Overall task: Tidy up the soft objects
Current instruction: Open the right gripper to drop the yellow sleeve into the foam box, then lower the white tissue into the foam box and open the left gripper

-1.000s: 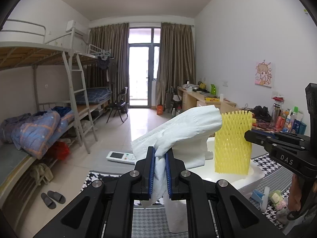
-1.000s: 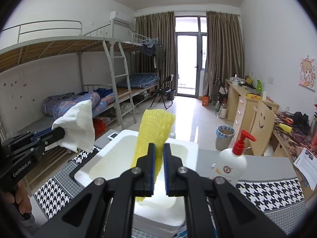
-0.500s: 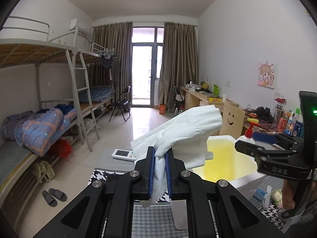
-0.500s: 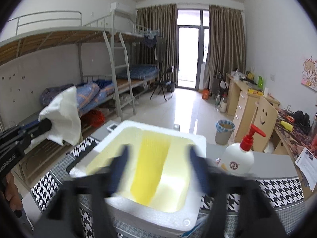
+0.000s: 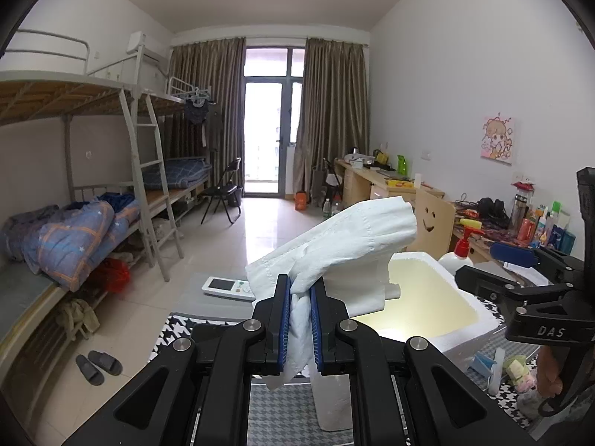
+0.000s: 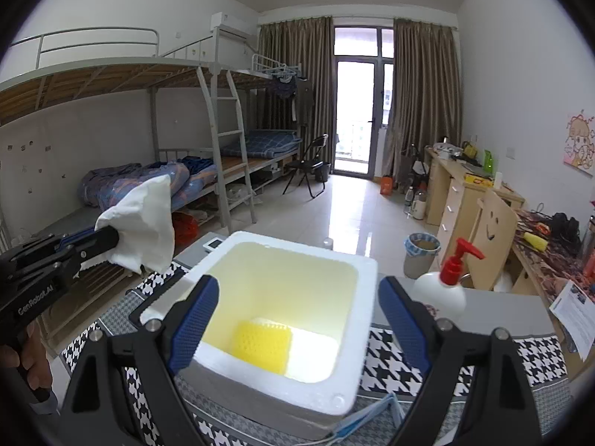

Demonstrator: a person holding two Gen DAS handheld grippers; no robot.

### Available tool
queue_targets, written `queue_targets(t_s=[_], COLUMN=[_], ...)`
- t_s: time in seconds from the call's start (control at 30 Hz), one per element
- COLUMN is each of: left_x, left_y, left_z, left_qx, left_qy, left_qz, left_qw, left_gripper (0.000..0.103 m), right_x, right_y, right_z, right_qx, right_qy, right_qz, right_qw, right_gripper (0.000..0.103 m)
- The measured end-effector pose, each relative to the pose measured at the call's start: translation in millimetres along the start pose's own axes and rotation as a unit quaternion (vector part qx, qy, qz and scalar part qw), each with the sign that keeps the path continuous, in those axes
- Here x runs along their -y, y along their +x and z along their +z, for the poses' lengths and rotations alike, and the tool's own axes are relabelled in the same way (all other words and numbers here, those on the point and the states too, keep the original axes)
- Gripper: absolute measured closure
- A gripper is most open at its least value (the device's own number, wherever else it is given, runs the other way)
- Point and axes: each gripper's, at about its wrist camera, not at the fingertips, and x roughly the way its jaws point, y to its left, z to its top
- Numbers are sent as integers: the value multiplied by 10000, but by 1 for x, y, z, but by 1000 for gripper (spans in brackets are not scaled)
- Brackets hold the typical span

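Observation:
My left gripper [image 5: 299, 325] is shut on a white soft cloth [image 5: 334, 245] and holds it in the air left of the white foam box [image 5: 466, 329]. The cloth [image 6: 143, 223] and the left gripper [image 6: 106, 239] also show in the right wrist view, left of the box. My right gripper [image 6: 297, 319] is open and empty, just above the near rim of the foam box [image 6: 362, 271]. A yellow foam net sleeve [image 6: 260, 345] lies on the box's floor. In the left wrist view my right gripper [image 5: 513, 271] hangs over the box's right side.
A white pump bottle with a red top [image 6: 444, 290] stands right of the box on the houndstooth table cloth [image 6: 535, 360]. Small items [image 5: 517, 368] lie by the box's right side. A white roll [image 5: 333, 401] stands under the left gripper. A paper sheet [image 6: 576, 308] lies far right.
My right gripper opened and let go of the yellow net sleeve, which dropped from upright above the box onto its floor. My left gripper kept its hold on the cloth.

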Motion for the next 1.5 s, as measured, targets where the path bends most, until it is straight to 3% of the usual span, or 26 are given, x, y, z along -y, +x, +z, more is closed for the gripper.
queue_targets(t_s=[1.07,1.5], left_x=[89,93], left_y=[43,52], left_z=[5,6], left_qx=[-350,-404], left_qy=[437,455], left_qz=[-687,-502], left_qw=[9961,9969], left_gripper=[92,91], right_x=[79,86], right_y=[-57,-58], right_z=[-28,-32], right_qx=[275,256], right_qy=[576,625], right_qz=[-689,-707], right_qw=[9956,9952], right_gripper=[12,12])
